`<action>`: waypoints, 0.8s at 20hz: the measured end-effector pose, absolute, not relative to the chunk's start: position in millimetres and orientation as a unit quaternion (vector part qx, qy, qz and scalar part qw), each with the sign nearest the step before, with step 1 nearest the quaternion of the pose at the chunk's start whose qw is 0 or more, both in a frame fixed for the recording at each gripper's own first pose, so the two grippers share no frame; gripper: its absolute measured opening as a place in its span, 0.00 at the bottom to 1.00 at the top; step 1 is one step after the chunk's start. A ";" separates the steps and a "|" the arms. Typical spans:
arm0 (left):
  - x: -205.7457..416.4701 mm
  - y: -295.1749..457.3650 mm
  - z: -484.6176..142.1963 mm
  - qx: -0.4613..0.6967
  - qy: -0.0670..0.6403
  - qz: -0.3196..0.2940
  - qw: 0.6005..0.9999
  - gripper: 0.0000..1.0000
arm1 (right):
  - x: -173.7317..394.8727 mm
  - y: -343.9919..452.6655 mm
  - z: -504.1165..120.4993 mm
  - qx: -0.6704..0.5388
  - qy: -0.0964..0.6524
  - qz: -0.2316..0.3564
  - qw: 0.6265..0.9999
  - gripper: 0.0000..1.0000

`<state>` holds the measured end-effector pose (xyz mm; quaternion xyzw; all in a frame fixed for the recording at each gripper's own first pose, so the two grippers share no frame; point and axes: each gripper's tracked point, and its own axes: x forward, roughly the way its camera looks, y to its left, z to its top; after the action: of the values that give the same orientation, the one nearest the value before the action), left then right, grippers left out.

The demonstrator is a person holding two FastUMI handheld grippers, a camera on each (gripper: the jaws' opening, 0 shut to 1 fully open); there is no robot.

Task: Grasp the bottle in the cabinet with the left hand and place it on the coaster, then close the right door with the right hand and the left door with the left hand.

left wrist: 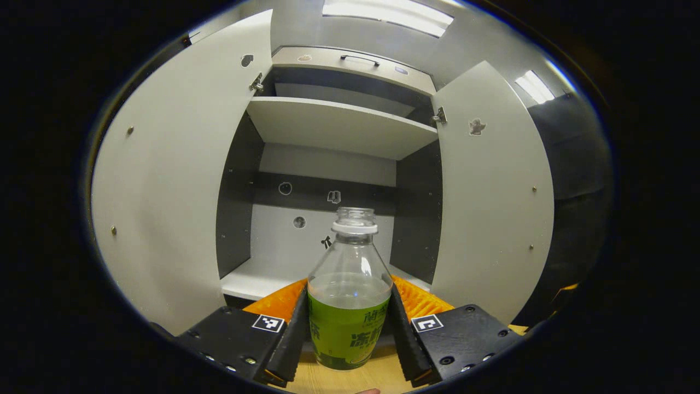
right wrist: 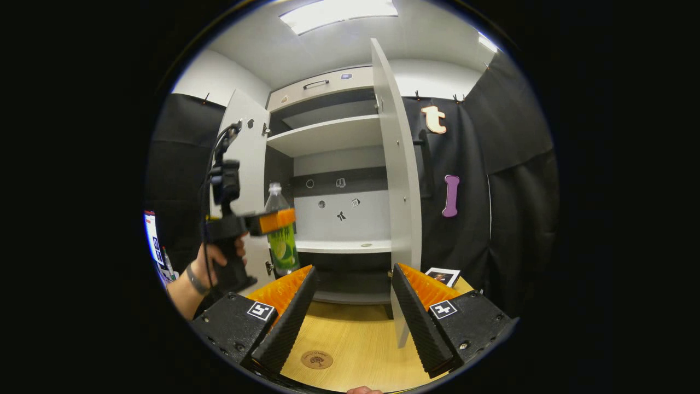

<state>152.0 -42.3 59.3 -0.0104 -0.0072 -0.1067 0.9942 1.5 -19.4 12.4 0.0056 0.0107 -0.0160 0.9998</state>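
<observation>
Left gripper [left wrist: 349,334]: both fingers pressed against the labelled belly of the clear plastic bottle with green wrap label [left wrist: 350,295], one each side. Bottle upright, uncapped, held clear of the lower shelf, out in front of the cabinet over the light wood tabletop [left wrist: 339,380].

Handling, judged: thin-walled and about half full, so light to moderate weight; smooth label may slip and the wall may dent under a hard squeeze. Open neck means keep it vertical. Grip at the label band, below the shoulder, looks sound.

Right gripper [right wrist: 350,317]: fingers spread, nothing between them, hovering over the tabletop. Just beyond, the round brown coaster [right wrist: 316,359], flat and bare.

Farther: matte grey-white flat-panel cabinet [left wrist: 339,126], left door [left wrist: 175,180] and right door [left wrist: 492,191] both swung open, small metal hinges; dark interior walls.
</observation>
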 end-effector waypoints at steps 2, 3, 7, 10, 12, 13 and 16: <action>137.9 -46.3 38.0 -0.013 -0.007 -0.097 0.995 0.69 | 1.0 -18.2 17.9 0.003 0.009 -0.013 1.000 0.85; 131.9 -48.0 23.8 -0.013 -0.005 -0.090 0.996 0.69 | 1.0 -18.4 20.6 -0.002 0.007 -0.013 1.000 0.85; 110.8 -58.8 -41.9 -0.037 -0.004 -0.072 0.997 0.69 | -1.5 -15.3 25.5 -0.020 0.005 -0.011 1.000 0.85; 97.6 -67.0 -93.5 -0.007 0.013 -0.055 0.998 0.69 | -4.5 -15.1 26.5 -0.027 0.008 -0.016 0.999 0.85; 90.3 -75.8 -126.3 -0.007 0.032 -0.058 0.998 0.69 | -6.6 -16.0 27.9 -0.030 0.006 -0.020 0.999 0.85; 87.0 -78.3 -138.9 -0.013 0.040 -0.057 0.998 0.69 | -8.0 -15.9 29.4 -0.032 0.006 -0.019 0.999 0.85; 83.2 -78.3 -163.9 -0.012 0.047 -0.040 0.998 0.69 | -11.1 -21.0 31.0 -0.040 0.004 -0.027 0.999 0.85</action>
<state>83.2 -78.3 -163.9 -0.0117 0.0471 -0.0400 0.9980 -11.1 -21.0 31.0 -0.0395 0.0042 -0.0273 0.9988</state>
